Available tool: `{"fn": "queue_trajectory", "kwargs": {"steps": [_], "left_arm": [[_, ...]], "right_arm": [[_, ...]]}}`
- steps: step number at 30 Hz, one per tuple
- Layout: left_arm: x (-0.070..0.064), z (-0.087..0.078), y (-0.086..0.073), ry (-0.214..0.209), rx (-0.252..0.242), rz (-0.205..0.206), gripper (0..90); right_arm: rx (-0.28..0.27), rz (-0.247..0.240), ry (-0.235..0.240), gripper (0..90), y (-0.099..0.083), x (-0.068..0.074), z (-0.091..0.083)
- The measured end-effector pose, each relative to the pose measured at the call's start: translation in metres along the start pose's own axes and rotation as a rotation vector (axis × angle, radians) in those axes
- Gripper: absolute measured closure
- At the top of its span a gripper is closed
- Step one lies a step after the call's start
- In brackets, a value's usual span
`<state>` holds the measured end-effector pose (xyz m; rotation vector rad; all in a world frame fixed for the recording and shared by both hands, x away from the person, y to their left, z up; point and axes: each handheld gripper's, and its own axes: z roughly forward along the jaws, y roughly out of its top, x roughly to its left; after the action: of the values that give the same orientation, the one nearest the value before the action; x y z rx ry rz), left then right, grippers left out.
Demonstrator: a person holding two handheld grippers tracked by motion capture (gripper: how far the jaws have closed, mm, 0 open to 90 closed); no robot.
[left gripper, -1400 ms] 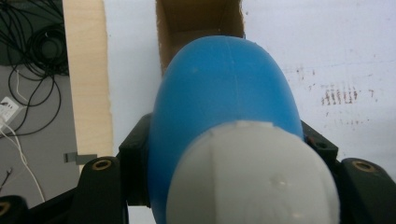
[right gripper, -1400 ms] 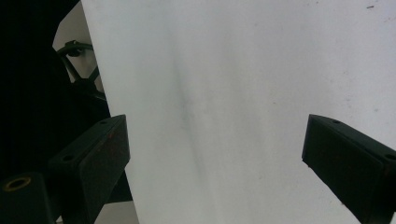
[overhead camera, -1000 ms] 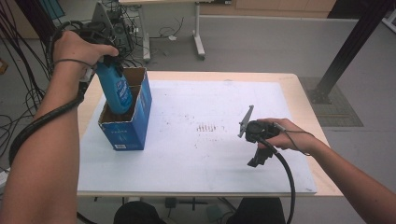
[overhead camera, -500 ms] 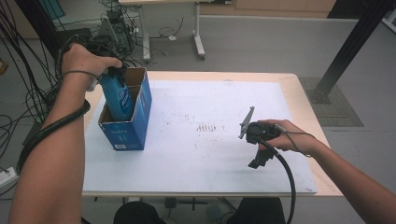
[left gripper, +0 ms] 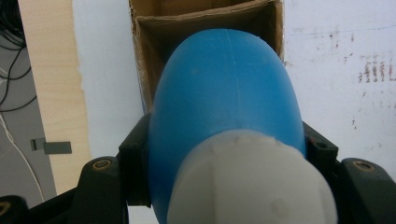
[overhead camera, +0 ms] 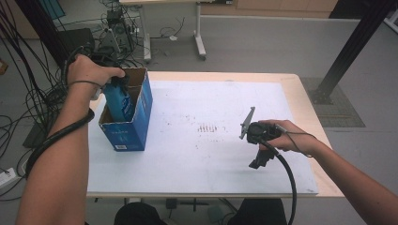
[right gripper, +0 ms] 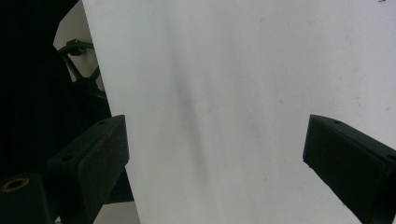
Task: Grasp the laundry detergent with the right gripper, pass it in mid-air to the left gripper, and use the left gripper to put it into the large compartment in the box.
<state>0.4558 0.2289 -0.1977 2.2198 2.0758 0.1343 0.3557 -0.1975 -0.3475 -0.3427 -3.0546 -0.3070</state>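
From the high view, you are holding the blue plastic bottle point(overhead camera: 120, 101) upright with your left gripper point(overhead camera: 117, 83), lowered into the open top of the tall blue cardboard box point(overhead camera: 126, 127) that is standing on the white sheet covering the wooden table point(overhead camera: 300, 89). Your left hand point(overhead camera: 87, 70) is wrapping over the gripper from above, with the forearm running up from the bottom left edge and a black cable looping around it. Your right hand point(overhead camera: 286, 136) is resting low over the sheet, well apart from the box, holding the right gripper point(overhead camera: 256, 161) with its jaws pointing back toward you and its grey three-cornered plate sticking up.

In the left gripper view, the black jaws are pressing on both sides of the bottle point(left gripper: 224, 107) just below its white cap point(left gripper: 252, 182) (the cap is blurred, being so near the lens). Past the bottle's rounded body you are seeing down into the brown inside of the box point(left gripper: 159, 28), something the high view is not giving you.

In the right gripper view, the right gripper point(right gripper: 215, 158) is standing wide apart with nothing between its jaws, looking down at the bare white sheet point(right gripper: 243, 70) near its edge.
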Motion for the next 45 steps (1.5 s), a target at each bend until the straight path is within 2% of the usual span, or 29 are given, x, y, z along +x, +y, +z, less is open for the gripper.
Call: {"fn": "queue_trajectory", "kwargs": {"steps": [27, 45], "left_arm": [[-0.003, 0.045, -0.006, -0.001, 0.042, -0.009, 37.7], [-0.003, 0.060, -0.011, -0.001, 0.063, -0.006, 37.7]], "right_arm": [[-0.009, -0.007, 0.009, 6.7, 0.002, -0.001, 0.003], [-0.005, -0.008, 0.008, 6.8, 0.002, 0.002, 0.003]]}}
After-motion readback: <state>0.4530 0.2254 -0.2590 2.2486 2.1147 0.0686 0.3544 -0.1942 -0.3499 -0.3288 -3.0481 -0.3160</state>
